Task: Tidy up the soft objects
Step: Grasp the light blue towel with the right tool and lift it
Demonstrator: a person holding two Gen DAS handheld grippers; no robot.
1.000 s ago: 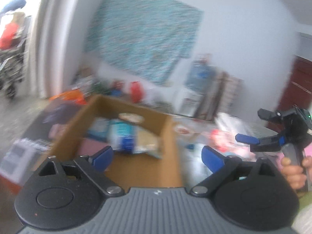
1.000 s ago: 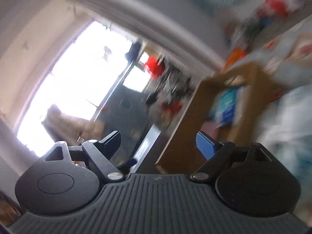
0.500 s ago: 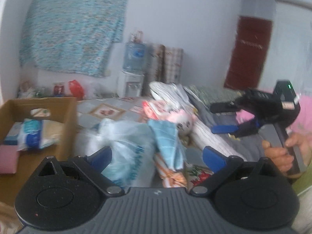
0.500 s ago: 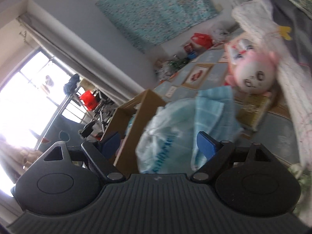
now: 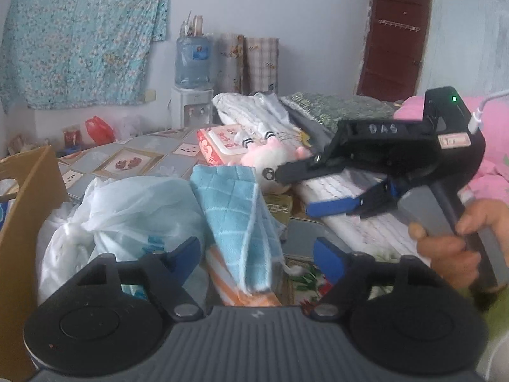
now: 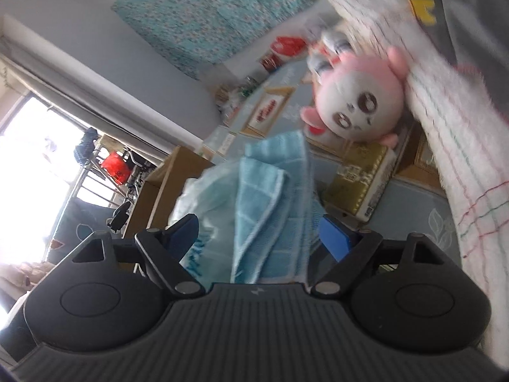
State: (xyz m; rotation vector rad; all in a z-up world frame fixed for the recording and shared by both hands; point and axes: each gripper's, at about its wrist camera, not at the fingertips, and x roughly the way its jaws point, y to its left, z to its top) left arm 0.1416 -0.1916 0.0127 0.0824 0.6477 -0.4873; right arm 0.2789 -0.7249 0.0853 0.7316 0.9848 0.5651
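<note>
Between the closing left hand-held gripper [image 5: 257,254] fingers lies a blue towel [image 5: 237,213]

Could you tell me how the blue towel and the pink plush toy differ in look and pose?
The blue towel is flat checked cloth, folded and draped over the white plastic bag; the pink plush toy is rounded and stuffed, with a printed face. The towel lies nearer the cardboard box; the toy leans against the white blanket. Both are soft.

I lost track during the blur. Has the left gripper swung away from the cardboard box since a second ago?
Yes. The left gripper swung rightward: the cardboard box now sits at the view's left edge, and the blue towel lies ahead.
</note>
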